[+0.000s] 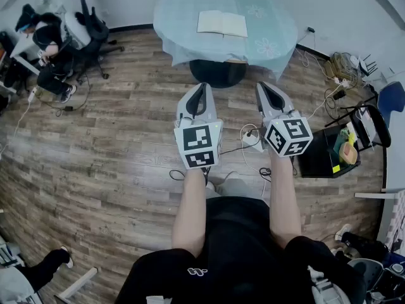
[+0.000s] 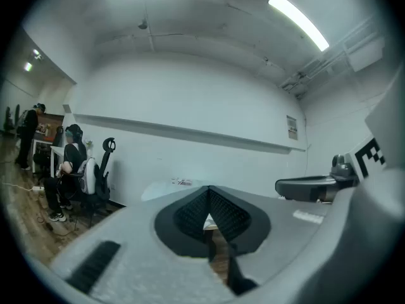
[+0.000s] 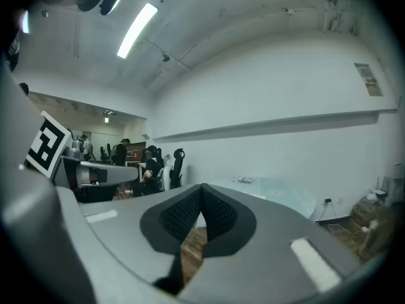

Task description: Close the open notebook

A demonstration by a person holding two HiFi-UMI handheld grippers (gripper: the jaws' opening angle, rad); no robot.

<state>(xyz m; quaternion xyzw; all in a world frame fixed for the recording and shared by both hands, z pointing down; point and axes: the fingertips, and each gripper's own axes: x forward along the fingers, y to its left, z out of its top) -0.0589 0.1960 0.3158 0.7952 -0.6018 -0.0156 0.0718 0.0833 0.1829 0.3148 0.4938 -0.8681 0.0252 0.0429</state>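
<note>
The open notebook point(image 1: 221, 23) lies flat with its white pages up on a round table with a pale blue cloth point(image 1: 272, 37), at the top middle of the head view. Both grippers are held side by side above the wooden floor, short of the table and pointing toward it. My left gripper point(image 1: 202, 87) is shut with nothing between its pads. My right gripper point(image 1: 264, 86) is likewise shut and empty. In the left gripper view the left gripper point(image 2: 208, 198) has its pads meeting, with the table point(image 2: 171, 185) beyond. In the right gripper view the right gripper point(image 3: 201, 192) is shut, facing the table point(image 3: 272, 192).
A person sits on an office chair point(image 1: 54, 40) at a desk at the far left. Cables and a power strip point(image 1: 253, 141) lie on the floor under the grippers. A black stand point(image 1: 323, 160) and a blue chair point(image 1: 389, 100) are at the right. The table's dark base point(image 1: 218, 73) stands ahead.
</note>
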